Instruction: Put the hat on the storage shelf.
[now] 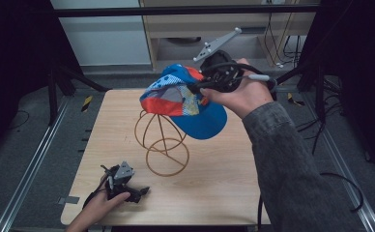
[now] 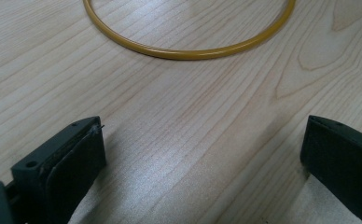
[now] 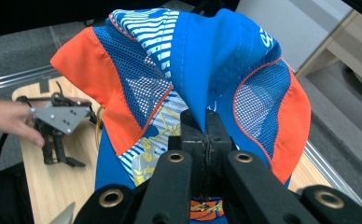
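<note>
high view, right tool pinching cap

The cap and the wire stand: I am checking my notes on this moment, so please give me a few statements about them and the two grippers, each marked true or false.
1. The right gripper is shut on a fold of the cap. True.
2. The cap sits fully on the wire stand. False: it is held up in the air above the stand, tilted.
3. The left gripper holds the stand's base ring. False: its jaws stand open with nothing between them, and the ring lies ahead of them on the table.
4. The left gripper rests low at the near left part of the table. True.
5. The cap is plain black. False: it is blue, with orange and patterned panels.
</note>
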### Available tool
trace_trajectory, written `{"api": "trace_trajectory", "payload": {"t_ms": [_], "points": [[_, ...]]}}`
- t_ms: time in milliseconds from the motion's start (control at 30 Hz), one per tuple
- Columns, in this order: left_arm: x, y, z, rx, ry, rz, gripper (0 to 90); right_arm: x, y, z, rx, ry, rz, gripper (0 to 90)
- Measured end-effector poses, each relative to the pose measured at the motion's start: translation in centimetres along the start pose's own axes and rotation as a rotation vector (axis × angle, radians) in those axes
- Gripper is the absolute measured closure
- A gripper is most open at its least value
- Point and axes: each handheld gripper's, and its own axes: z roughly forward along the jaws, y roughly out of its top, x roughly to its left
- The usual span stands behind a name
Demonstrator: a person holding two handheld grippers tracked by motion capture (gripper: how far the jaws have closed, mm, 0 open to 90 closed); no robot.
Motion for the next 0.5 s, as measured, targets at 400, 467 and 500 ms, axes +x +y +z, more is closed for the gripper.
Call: {"api": "trace_trajectory", "payload": {"t_ms": [400,467,500], "points": [[0.0,0.0,0.0,0.000,0.000,0.000,0.0,0.0,2.5,3.0,0.020,0.027,-0.015,90.0],[0.0,0.0,0.0,0.000,0.000,0.001,0.0,0.1,2.7,3.4,0.027,0.028,-0.017,90.0],[0.0,0.0,0.0,0.002,0.000,0.002,0.0,0.1,2.7,3.5,0.027,0.028,-0.019,90.0]]}}
